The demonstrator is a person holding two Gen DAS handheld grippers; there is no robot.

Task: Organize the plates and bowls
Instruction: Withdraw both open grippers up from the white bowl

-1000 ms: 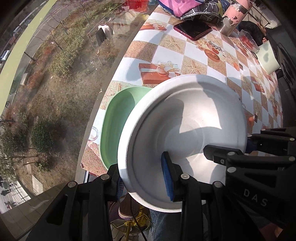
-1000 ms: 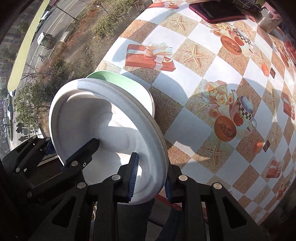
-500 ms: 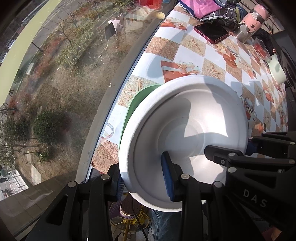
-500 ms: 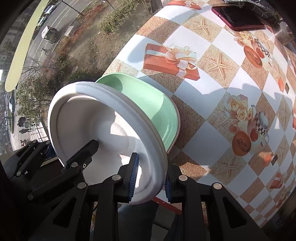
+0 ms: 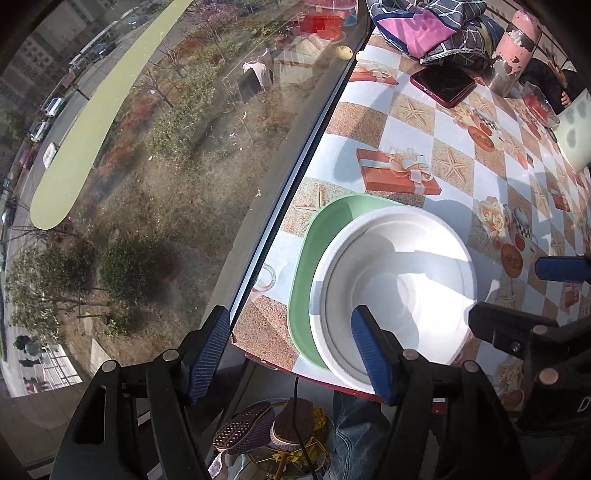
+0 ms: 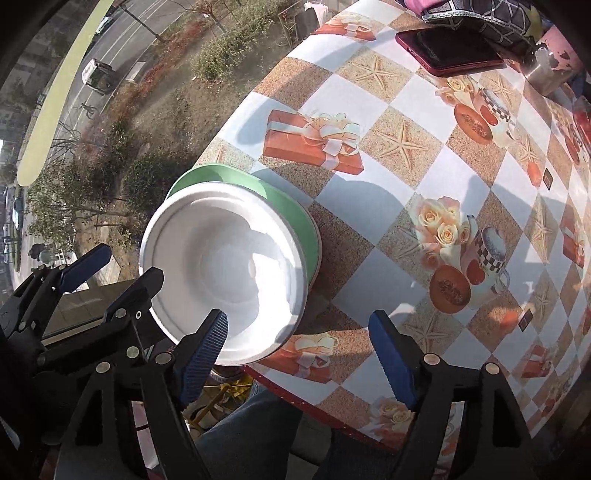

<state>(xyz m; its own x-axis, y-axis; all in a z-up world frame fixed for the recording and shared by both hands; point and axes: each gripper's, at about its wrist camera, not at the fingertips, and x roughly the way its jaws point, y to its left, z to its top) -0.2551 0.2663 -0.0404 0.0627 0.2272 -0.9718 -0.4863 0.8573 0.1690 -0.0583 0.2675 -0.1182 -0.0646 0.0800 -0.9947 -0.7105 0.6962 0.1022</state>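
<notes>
A white plate (image 5: 399, 291) lies on top of a green plate (image 5: 314, 243) at the near corner of the table, by the window. Both show in the right wrist view too, the white plate (image 6: 225, 266) over the green plate (image 6: 295, 206). My left gripper (image 5: 291, 350) is open and empty, its right finger over the white plate's near rim. My right gripper (image 6: 299, 350) is open and empty, just in front of the plates above the table's edge.
The table (image 6: 406, 206) has a checkered cloth with gift and starfish prints. At its far side lie a red phone (image 5: 443, 86), a pink bottle (image 5: 513, 48), folded cloth (image 5: 424, 26) and a pale cup (image 5: 574, 133). A window (image 5: 147, 147) runs along the table's left edge.
Both grippers were shut on the white plate, holding it tilted above the green plate. Now the white plate lies on the green plate and both grippers have opened and drawn back.
</notes>
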